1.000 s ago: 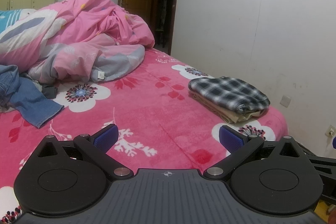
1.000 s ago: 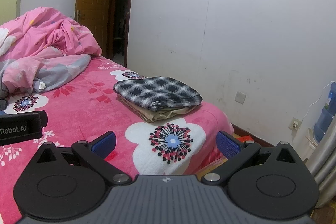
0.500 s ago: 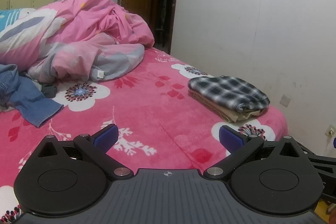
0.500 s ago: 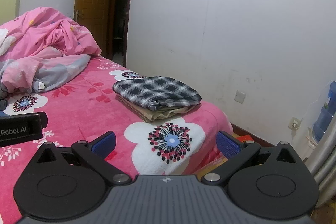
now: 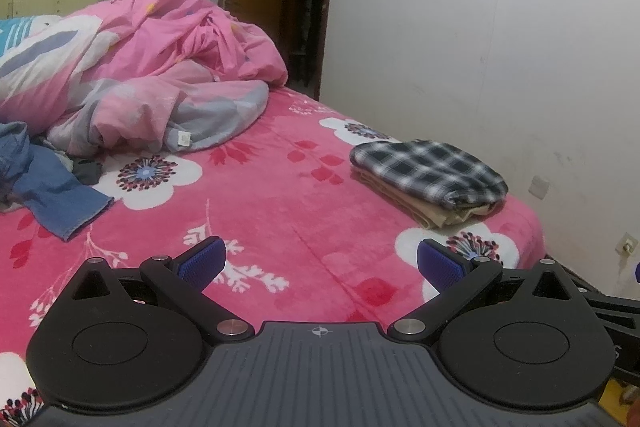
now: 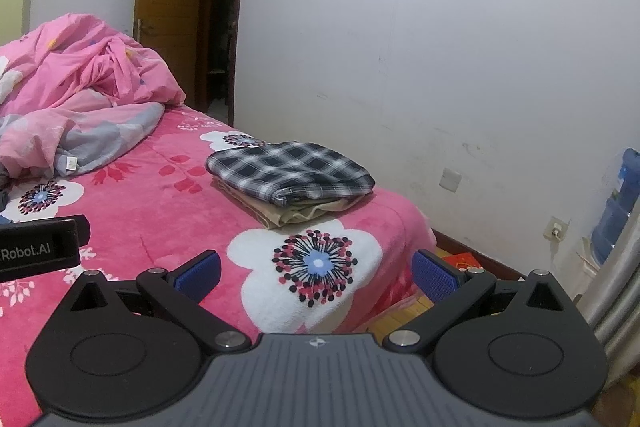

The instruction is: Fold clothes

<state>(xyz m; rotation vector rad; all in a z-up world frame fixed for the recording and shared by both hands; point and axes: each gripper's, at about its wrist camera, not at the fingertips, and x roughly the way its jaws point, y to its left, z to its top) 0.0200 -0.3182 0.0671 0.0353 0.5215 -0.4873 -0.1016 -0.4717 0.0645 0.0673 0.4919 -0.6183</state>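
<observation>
Left wrist: left gripper (image 5: 318,261) gaped wide, empty, above the pink bedspread (image 5: 280,211); unfolded blue jeans (image 5: 48,183) lay far left. Right wrist: right gripper (image 6: 316,269) wide apart, empty; folded plaid shirt (image 6: 290,167) topped beige garment (image 6: 296,213) near bed edge

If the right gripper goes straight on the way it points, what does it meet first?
Probably the pink floral blanket at the bed's corner; the open right gripper points at it. The folded plaid shirt lies farther back. Depth is uncertain.

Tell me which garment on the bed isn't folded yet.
The blue denim garment, crumpled at the left beside the pink quilt. The plaid garment and beige garment beneath it already form a folded stack.
</observation>
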